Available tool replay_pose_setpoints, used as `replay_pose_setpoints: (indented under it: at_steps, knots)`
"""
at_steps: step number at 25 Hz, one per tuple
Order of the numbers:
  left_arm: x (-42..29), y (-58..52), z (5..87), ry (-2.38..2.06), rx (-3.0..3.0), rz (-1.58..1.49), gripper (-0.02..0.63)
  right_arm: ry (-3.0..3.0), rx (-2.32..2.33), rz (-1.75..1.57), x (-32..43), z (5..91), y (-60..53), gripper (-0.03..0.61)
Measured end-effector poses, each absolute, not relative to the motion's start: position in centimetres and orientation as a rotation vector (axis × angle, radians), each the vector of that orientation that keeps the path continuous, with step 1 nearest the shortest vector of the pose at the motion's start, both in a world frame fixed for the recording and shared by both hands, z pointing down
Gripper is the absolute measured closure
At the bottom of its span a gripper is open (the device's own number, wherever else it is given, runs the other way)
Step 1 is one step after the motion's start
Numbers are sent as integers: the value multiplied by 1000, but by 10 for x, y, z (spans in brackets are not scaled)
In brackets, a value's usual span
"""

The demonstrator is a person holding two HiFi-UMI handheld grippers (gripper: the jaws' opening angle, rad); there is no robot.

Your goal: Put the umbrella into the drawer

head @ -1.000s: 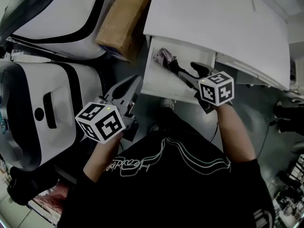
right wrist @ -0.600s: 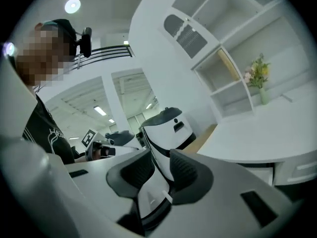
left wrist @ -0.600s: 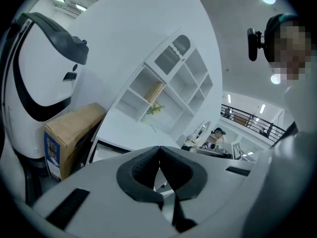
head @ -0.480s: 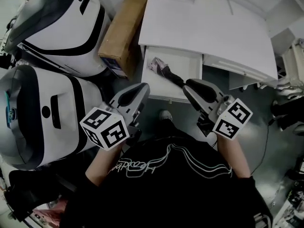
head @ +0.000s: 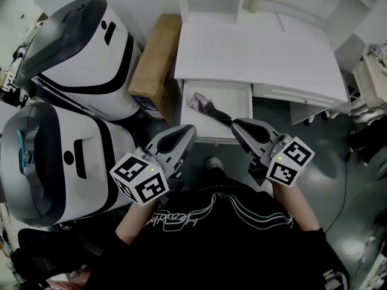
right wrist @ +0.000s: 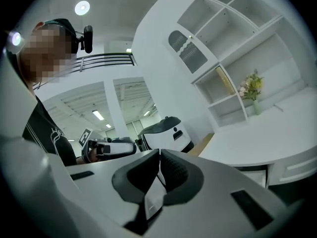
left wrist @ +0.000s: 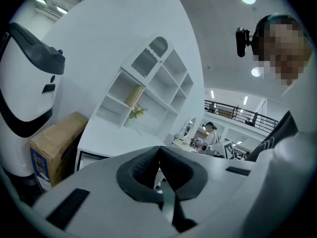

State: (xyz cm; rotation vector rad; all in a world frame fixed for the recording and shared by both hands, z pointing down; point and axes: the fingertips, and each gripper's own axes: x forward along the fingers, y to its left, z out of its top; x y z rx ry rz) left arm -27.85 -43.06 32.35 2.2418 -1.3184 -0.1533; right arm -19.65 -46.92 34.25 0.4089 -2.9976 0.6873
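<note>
My left gripper [head: 183, 133] is pressed shut on nothing and has lifted clear. The umbrella [head: 208, 107] now lies loose in the open drawer [head: 240, 95], long axis 10 to 4 o'clock, dark end at 4. My right gripper [head: 240, 125] let go and just closed, empty. I reckon only shutting the drawer's left.

Left gripper [left wrist: 159, 148] closed, empty; white desk [left wrist: 115, 137] beyond.

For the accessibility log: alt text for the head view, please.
A folded umbrella lies in the open drawer of a white desk. Nearer the person, the left tool and right tool point toward it, both shut and empty, the right's jaws having just closed. A cardboard box and two white machines stand left.
</note>
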Motion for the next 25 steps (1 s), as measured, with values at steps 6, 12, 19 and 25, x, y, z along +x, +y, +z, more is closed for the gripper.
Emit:
replay_pose_setpoints:
  at_steps: [6,12,19,25]
  knots:
    - [-273,-440,330,-1310,2242,-145,594,-2982,396,695,-196,349,-475,534]
    - [-269,-449,335,-1307,2232,-148,594,-2974,401,665,-195,352,-485,534]
    - [-262,-461,336,-1299,2233,-123,594,-2964,397,677,-190,355,-493,534]
    - [-258,-475,342,-1292,2229,-127,594,-2951,398,677,-186,361,-501,534]
